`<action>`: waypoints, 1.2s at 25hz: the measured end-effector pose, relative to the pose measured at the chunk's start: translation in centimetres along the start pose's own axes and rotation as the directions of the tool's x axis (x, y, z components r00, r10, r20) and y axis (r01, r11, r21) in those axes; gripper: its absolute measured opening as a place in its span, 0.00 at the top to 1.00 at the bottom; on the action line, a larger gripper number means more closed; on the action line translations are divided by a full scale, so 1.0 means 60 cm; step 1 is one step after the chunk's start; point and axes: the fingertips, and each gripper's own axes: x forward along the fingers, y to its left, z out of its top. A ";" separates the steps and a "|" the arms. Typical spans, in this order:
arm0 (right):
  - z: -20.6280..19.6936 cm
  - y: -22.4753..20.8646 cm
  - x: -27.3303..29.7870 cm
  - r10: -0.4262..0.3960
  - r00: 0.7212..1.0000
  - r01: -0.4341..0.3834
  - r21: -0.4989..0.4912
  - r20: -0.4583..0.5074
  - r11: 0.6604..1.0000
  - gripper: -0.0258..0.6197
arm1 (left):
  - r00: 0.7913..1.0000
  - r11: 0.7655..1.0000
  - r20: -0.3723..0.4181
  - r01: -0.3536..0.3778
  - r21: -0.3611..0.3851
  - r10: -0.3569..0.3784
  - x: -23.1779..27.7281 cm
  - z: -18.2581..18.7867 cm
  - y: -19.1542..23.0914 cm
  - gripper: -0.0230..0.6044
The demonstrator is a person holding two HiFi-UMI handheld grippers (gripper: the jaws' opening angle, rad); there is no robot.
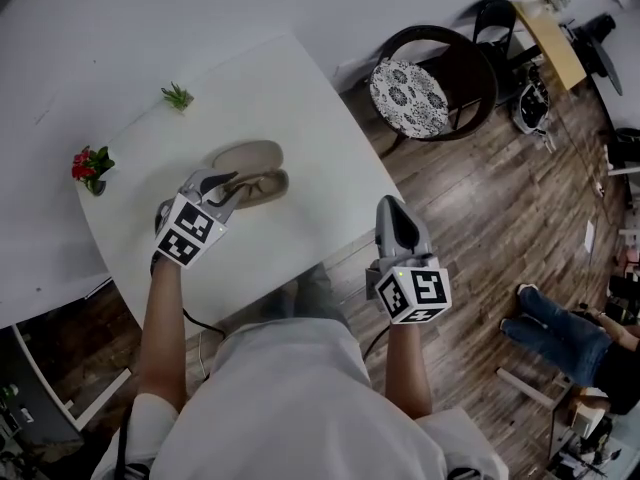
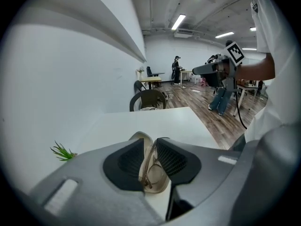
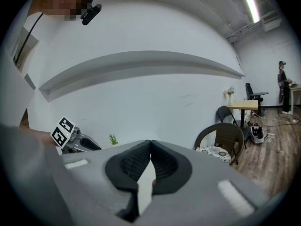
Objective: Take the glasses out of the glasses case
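Centre-left of frame, left gripper fingers clench glasses inside open glasses case; lift out next. Right gripper clenched, empty.

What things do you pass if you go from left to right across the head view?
red flower → green plant → case → chair → jeans
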 end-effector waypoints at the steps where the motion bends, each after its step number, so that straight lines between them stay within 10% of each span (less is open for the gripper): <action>1: -0.002 -0.006 0.002 -0.002 1.000 0.002 0.002 -0.005 1.000 0.96 | 1.000 1.000 -0.018 0.012 0.007 -0.012 0.014 -0.005 0.000 0.81; 13: -0.017 -0.060 0.029 -0.011 0.999 0.012 0.011 -0.050 1.000 0.96 | 0.955 0.989 -0.278 0.128 0.079 -0.101 0.130 -0.093 0.001 0.81; 30: -0.026 -0.110 0.053 -0.030 0.996 0.031 0.015 -0.084 0.999 0.96 | 0.913 0.977 -0.384 0.187 0.099 -0.136 0.188 -0.130 -0.011 0.90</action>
